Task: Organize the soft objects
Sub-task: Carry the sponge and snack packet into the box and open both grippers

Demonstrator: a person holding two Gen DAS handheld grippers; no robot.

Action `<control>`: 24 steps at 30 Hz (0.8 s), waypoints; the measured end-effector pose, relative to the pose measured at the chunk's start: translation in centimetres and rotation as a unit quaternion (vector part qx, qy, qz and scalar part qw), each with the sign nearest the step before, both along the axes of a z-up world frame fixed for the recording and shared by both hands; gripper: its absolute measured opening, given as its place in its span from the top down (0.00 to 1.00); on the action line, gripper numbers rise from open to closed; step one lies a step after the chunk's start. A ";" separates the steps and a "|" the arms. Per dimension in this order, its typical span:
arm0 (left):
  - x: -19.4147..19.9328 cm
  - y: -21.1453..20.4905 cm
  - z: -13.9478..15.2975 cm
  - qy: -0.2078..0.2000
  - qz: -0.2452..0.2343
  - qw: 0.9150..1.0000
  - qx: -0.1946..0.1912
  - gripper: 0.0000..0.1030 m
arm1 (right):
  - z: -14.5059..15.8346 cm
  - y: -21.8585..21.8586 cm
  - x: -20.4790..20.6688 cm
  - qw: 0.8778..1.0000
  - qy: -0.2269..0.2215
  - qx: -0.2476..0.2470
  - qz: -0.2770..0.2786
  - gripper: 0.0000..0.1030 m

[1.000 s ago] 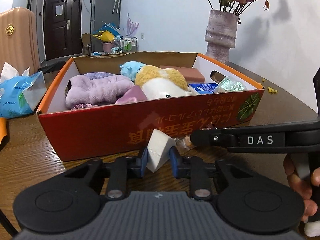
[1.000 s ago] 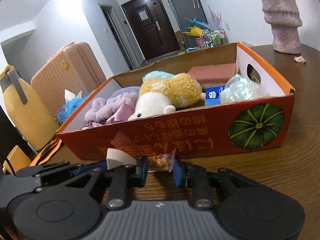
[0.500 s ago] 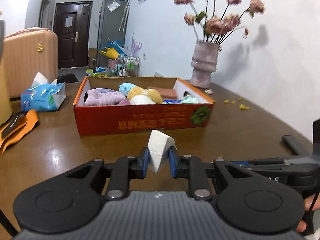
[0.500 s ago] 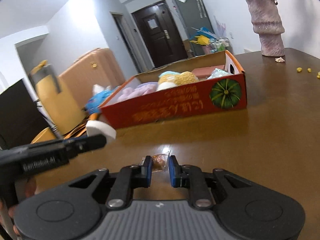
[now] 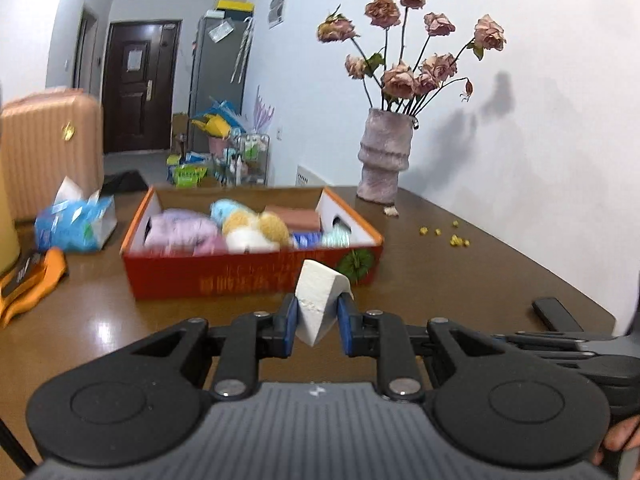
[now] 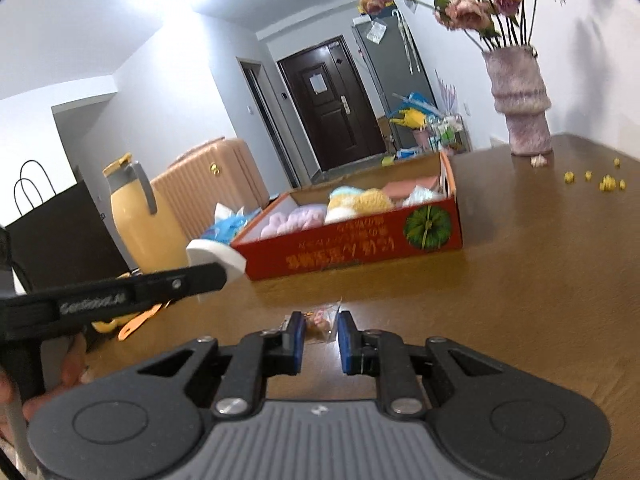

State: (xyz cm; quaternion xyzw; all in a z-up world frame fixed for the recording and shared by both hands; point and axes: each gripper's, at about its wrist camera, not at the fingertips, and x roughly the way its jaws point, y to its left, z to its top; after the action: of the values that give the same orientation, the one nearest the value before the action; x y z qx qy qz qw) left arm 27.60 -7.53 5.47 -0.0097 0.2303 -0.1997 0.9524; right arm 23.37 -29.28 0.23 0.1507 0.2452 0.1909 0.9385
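Now both tongs sit farther from the red box (image 5: 248, 276), left tongs (image 5: 317, 318) pinching the white sponge (image 5: 318, 300), right tongs (image 6: 318, 336) the small packet (image 6: 320, 320).

The right hand-held gripper (image 6: 318, 336) grips a small clear packet (image 6: 319, 322) above the table (image 6: 520, 288). The red box (image 6: 360, 246) of soft items sits beyond. At left, the left hand-held gripper (image 6: 218, 268) holds a white sponge (image 6: 210, 254).

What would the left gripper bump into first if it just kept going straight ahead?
Probably the near wall of the red box, directly beyond the left gripper and its white sponge; depth is uncertain.
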 end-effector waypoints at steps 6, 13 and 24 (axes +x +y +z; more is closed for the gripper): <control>9.9 -2.5 2.6 0.010 -0.004 1.000 0.000 0.78 | 3.6 -0.5 6.1 0.999 -0.038 -0.025 -0.007 0.83; 21.4 -4.8 0.0 0.081 0.014 0.996 0.016 0.78 | 3.5 0.1 17.7 0.999 0.004 -0.046 -0.009 0.83; 25.4 -4.8 -4.5 0.111 0.018 0.993 0.018 0.53 | -1.0 1.5 25.1 0.994 0.066 -0.083 -0.011 0.65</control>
State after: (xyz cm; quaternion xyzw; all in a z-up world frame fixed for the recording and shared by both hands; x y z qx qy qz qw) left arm 52.98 -12.36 0.94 -0.0192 0.3380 -0.1764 0.9243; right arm 48.47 -27.76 -0.79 0.0875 0.3202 0.1490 0.9315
